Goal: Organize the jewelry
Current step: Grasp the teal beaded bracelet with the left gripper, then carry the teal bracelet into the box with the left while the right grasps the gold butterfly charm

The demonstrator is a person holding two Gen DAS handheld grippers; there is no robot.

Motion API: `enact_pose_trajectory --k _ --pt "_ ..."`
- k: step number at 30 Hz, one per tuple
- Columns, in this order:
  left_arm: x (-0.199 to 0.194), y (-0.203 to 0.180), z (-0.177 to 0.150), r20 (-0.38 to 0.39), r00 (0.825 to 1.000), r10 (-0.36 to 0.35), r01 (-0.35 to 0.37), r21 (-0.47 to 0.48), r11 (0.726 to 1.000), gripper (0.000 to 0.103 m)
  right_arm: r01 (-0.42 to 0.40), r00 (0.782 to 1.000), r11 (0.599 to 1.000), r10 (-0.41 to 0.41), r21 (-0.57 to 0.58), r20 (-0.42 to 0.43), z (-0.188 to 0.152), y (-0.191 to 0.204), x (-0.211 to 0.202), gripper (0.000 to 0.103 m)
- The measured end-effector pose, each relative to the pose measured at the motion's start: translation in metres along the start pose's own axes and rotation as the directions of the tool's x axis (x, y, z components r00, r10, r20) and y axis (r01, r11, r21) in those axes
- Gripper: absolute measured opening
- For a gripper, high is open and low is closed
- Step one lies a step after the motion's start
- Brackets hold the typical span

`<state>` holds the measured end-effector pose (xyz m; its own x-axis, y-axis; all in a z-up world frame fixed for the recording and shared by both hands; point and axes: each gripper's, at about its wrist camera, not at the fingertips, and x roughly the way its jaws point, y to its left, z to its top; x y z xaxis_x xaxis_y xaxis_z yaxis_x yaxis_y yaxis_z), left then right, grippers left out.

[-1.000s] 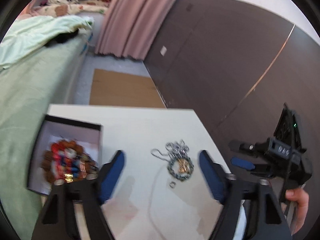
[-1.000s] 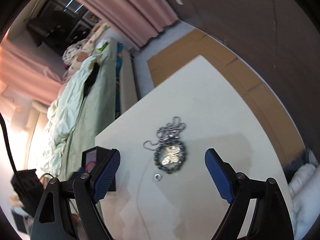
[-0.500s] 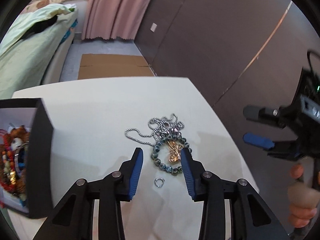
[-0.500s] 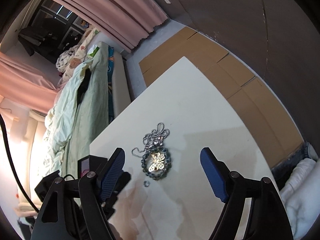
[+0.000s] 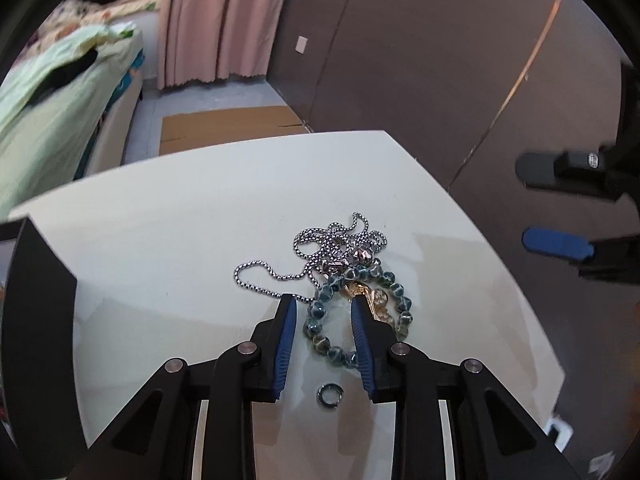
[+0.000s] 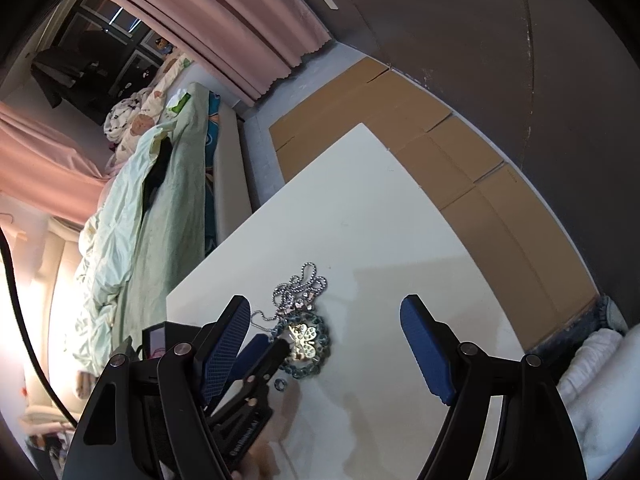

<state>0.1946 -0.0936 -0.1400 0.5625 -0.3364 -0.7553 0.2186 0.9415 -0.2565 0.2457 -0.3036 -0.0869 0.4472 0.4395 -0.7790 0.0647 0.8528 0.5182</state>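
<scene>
Teal-bead bracelet (image 5: pixel 352 316) on white tabletop (image 5: pixel 180 220), tangled with steel chain (image 5: pixel 320 252) and gold charm (image 5: pixel 370 298). Light, limp, slippery; pinch bead arc. Left tool (image 5: pixel 323 300) part-closed astride near arc, nothing gripped; right tool (image 6: pixel 324 312) wide, empty.

White table (image 5: pixel 168 240) fills the lower frame. Centre-right on it, a silver chain (image 5: pixel 320 252) lies tangled against a blue-green bead bracelet (image 5: pixel 320 312) ringing a gold butterfly charm (image 6: pixel 303 338). Below them sits a small metal ring (image 5: pixel 328 395). A black box (image 5: pixel 36 300) stands at left edge.
</scene>
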Motion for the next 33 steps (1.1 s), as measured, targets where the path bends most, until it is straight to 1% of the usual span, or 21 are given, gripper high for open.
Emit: enact_pose_trajectory --k 1,2,3,6,9,13,15,16,18,21,24,27,28,29,31,33 --pt "0.001 -0.001 0.0 -0.004 1.0 0.016 -0.016 0.011 1.0 0.022 0.0 1.0 1.0 0.0 -0.002 -0.003 0.001 0.001 0.002 0.078" --pt "0.001 -0.001 0.0 -0.008 0.999 0.042 -0.042 0.021 0.999 0.011 0.001 1.0 1.0 -0.001 -0.003 -0.005 0.001 0.002 0.003 0.078" --pt "0.001 0.0 0.0 -0.01 0.999 0.053 -0.052 0.023 0.998 0.009 0.001 1.0 1.0 -0.001 -0.005 -0.009 0.001 0.003 0.005 0.078" --pt "0.0 0.006 0.002 -0.021 1.0 0.022 -0.022 0.013 1.0 0.009 0.004 1.0 1.0 -0.004 -0.015 -0.021 0.0 0.007 0.009 0.078" --pt "-0.001 0.01 0.004 -0.031 0.999 0.009 -0.009 -0.004 1.0 0.009 0.008 1.0 1.0 -0.008 -0.023 -0.028 -0.002 0.008 0.011 0.078" --pt "-0.014 0.016 0.006 -0.009 0.999 -0.043 0.042 -0.053 0.998 0.008 0.016 0.999 0.999 -0.017 -0.033 -0.041 -0.004 0.008 0.014 0.078" --pt "-0.022 0.016 0.01 0.011 0.997 -0.072 0.073 -0.063 0.995 0.008 0.013 0.999 0.999 -0.015 -0.036 -0.051 -0.006 0.009 0.016 0.061" --pt "-0.027 0.015 0.011 0.025 0.995 -0.097 0.099 -0.068 0.993 0.008 0.009 0.998 0.999 -0.011 -0.033 -0.062 -0.006 0.008 0.018 0.06" --pt "-0.035 0.011 0.014 0.044 0.991 -0.124 0.127 -0.07 0.989 0.008 0.001 0.998 1.0 -0.003 -0.022 -0.069 -0.008 0.006 0.019 0.06" --pt "-0.047 0.007 0.016 0.071 0.982 -0.174 0.179 -0.073 0.981 0.008 0.005 0.998 1.0 -0.006 -0.018 -0.055 -0.009 0.005 0.016 0.06" --pt "-0.057 0.008 0.018 0.088 0.979 -0.184 0.191 -0.079 0.978 0.008 0.007 0.999 1.0 -0.008 -0.018 -0.045 -0.012 0.005 0.012 0.06" --pt "-0.071 0.014 0.021 0.113 0.976 -0.185 0.195 -0.093 0.976 0.008 0.008 0.999 1.0 -0.009 -0.029 -0.053 -0.013 0.006 0.013 0.06" --pt "-0.077 0.018 0.022 0.126 0.976 -0.179 0.192 -0.098 0.977 0.008 0.007 0.998 0.999 -0.01 -0.038 -0.058 -0.014 0.008 0.015 0.058" --pt "-0.082 0.019 0.023 0.136 0.975 -0.174 0.188 -0.099 0.977 0.008 0.007 0.998 0.999 -0.01 -0.047 -0.065 -0.015 0.01 0.018 0.054" --pt "-0.09 0.024 0.024 0.151 0.975 -0.164 0.18 -0.105 0.978 0.008 0.004 0.996 0.998 -0.009 -0.058 -0.085 -0.018 0.014 0.024 0.051" --pt "-0.098 0.03 0.025 0.163 0.975 -0.15 0.169 -0.112 0.979 0.008 0.008 0.995 0.997 -0.015 -0.072 -0.103 -0.022 0.021 0.032 0.05"
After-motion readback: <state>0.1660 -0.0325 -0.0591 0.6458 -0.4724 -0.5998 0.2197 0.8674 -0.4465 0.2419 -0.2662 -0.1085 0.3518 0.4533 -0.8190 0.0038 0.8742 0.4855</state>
